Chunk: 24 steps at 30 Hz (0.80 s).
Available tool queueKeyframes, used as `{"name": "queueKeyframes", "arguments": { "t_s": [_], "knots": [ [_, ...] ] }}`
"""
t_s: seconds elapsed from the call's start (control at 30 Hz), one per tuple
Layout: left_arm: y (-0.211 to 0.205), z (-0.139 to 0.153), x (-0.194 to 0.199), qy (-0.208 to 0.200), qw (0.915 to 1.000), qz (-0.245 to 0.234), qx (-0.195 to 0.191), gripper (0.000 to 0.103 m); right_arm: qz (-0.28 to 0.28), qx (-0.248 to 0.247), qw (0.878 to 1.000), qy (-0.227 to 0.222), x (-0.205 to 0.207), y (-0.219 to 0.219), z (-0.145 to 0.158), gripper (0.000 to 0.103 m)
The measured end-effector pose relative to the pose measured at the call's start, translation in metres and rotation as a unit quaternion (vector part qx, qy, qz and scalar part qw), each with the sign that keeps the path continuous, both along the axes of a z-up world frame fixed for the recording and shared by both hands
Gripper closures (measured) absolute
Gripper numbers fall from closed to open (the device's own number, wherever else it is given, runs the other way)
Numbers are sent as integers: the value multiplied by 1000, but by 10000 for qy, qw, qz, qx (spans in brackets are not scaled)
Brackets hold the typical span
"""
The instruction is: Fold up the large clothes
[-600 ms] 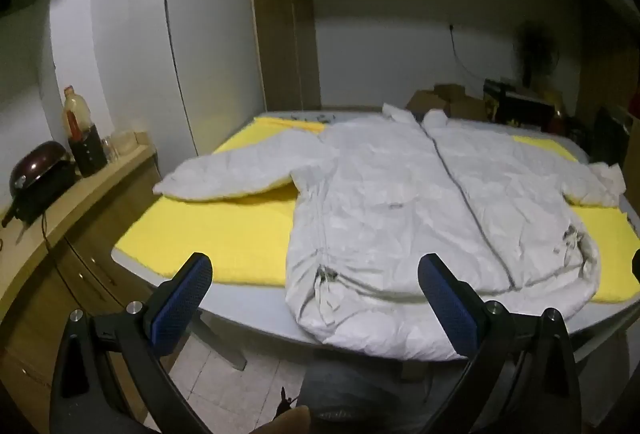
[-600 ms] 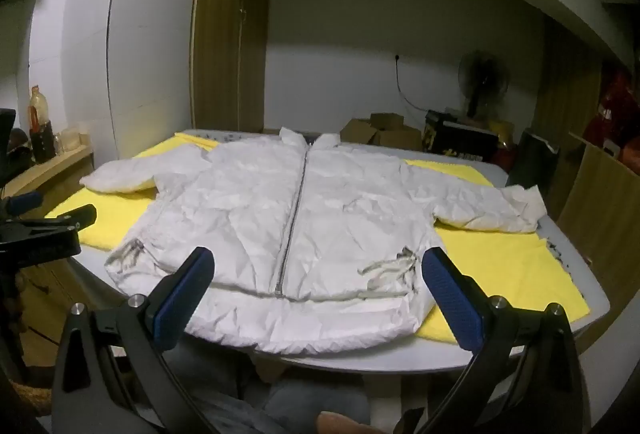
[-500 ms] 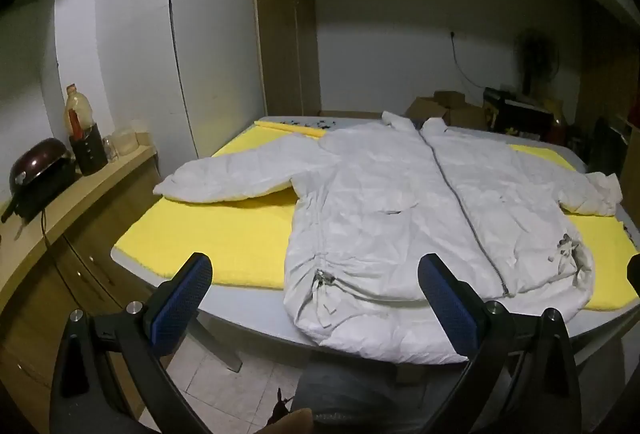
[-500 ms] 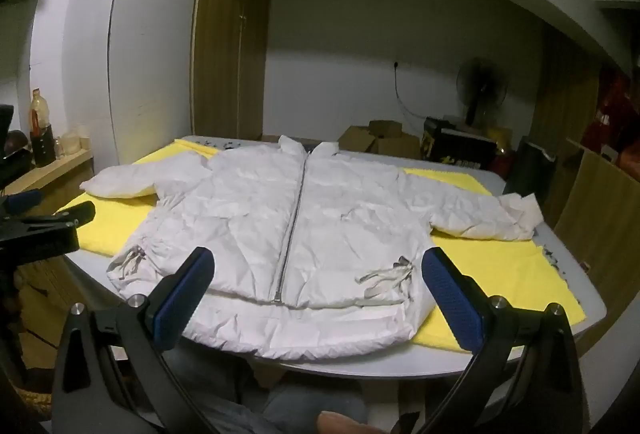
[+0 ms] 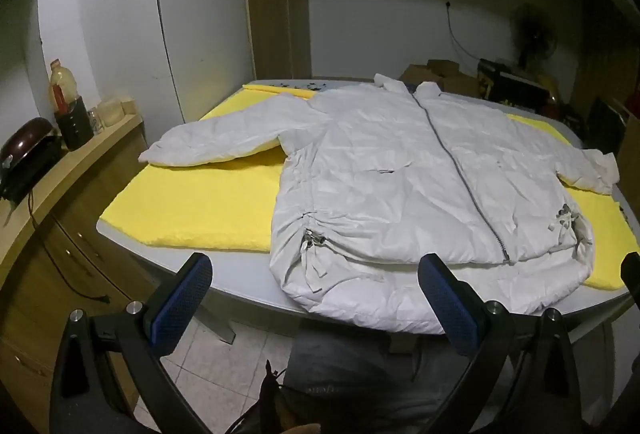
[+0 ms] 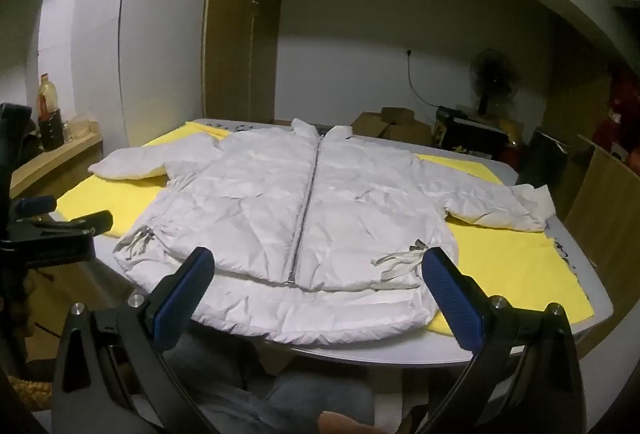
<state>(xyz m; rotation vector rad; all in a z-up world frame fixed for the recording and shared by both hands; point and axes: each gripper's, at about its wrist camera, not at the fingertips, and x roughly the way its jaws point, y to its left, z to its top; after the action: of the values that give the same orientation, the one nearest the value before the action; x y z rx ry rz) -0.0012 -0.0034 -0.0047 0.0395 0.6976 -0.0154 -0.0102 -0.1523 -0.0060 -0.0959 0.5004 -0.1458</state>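
Jacket (image 5: 400, 194) is the landmark: a pale padded one, zipped to the collar and spread front-up with both sleeves out sideways, which looks like the starting layout for a fold, since every edge is easy to reach. It lies on a yellow mat (image 5: 208, 202) covering the grey worktop (image 5: 240, 274), probably to give the slippery shell a soft, grippy base. Its hem hangs slightly over the worktop's near edge, just beyond both pairs of tongs.

The left tongs (image 5: 316, 298) hover short of the hem toward the jacket's left drawstring corner, blue pads spread wide with nothing between them. The right tongs (image 6: 320, 286) sit short of the hem near the zip's lower end, equally wide and empty. Neither touches cloth. Spread jaws suit a thick, puffy edge, so I judge that folding has not begun.

A sleeve (image 6: 496, 206) reaches right of the jacket body; the other sleeve (image 5: 216, 146) reaches left, toward a wooden sideboard (image 5: 60, 170) with a bottle (image 5: 60, 90).
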Motion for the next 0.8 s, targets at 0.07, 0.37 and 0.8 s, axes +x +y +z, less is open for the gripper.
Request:
{"name": "queueKeyframes", "arguments": {
  "t_s": [0.07, 0.37, 0.8],
  "knots": [
    [-1, 0, -1, -7, 10000, 5, 8, 0, 21, 7, 10000, 17, 0, -1, -2, 0],
    [0, 0, 0, -2, 10000, -10, -10, 0, 6, 31, 10000, 14, 0, -3, -7, 0],
    [0, -1, 0, 61, 10000, -59, 48, 0, -11, 48, 10000, 27, 2, -5, -9, 0]
  ]
}}
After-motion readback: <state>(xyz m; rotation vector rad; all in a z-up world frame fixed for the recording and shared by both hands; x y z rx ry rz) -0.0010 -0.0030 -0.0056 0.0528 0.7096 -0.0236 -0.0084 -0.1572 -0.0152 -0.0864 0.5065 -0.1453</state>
